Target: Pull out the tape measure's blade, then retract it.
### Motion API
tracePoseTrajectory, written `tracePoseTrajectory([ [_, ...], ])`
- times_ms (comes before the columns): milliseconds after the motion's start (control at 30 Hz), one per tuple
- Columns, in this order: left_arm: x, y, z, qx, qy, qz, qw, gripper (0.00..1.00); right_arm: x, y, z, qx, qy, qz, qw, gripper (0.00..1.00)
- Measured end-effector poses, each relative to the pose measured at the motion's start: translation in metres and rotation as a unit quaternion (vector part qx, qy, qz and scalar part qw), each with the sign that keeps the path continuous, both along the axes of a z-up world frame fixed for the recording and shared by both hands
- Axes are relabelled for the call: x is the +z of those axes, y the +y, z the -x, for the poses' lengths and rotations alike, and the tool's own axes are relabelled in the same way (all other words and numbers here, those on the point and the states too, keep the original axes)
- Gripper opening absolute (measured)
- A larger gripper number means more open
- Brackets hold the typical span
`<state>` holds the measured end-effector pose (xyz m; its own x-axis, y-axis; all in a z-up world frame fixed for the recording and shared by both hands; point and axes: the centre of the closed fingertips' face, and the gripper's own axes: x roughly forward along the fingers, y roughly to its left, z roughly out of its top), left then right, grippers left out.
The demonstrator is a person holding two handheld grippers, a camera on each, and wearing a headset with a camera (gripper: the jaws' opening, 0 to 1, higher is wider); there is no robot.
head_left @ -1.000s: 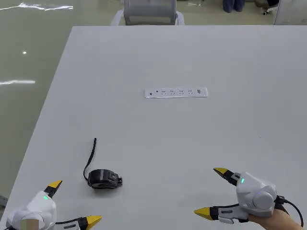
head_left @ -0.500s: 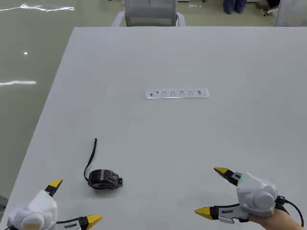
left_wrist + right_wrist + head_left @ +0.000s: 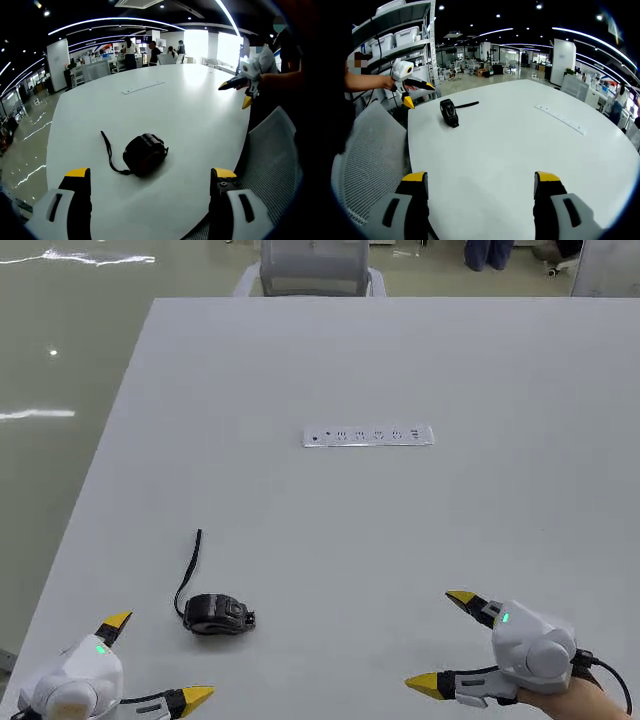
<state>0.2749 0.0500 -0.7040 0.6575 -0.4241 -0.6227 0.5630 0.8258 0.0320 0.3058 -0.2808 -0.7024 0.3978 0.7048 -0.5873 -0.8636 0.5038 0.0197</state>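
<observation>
A black tape measure [image 3: 218, 614] with a black wrist strap [image 3: 189, 567] lies on the white table [image 3: 380, 510] near the front left edge. The left gripper view has the tape measure [image 3: 145, 154] a short way ahead, between and beyond my open jaws. My left gripper [image 3: 155, 660] hovers open just in front of it at the table's edge. At the front right my right gripper [image 3: 442, 640] stands open and empty, well apart from the tape measure [image 3: 449, 113]. Each gripper view catches the other gripper: the right one [image 3: 240, 90] and the left one [image 3: 415, 92].
A white power strip [image 3: 368, 435] lies flat at mid-table. A grey chair [image 3: 314, 265] stands at the far edge. Mesh chair backs [image 3: 367, 160] sit close behind the front edge. Shelving with bins [image 3: 400, 37] and people stand in the background.
</observation>
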Motion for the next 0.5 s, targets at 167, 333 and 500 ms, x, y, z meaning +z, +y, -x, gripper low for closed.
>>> tracePoseTrajectory([
  [167,-0.0006,-0.0016,0.0004,-0.003,0.002,-0.001,1.0000,0.99,0.0006,-0.0001,-0.0003,0.000,-0.001,0.000,1.0000,0.89],
  [333,-0.0004,-0.0035,-0.0002,-0.006,0.001,0.000,1.0000,0.99,0.0001,-0.0004,0.0002,0.001,0.000,0.002,1.0000,0.89],
  [500,-0.0006,-0.0037,-0.0003,-0.007,0.001,-0.001,1.0000,0.99,-0.0012,-0.0011,0.0013,0.001,0.002,0.003,1.0000,0.89],
])
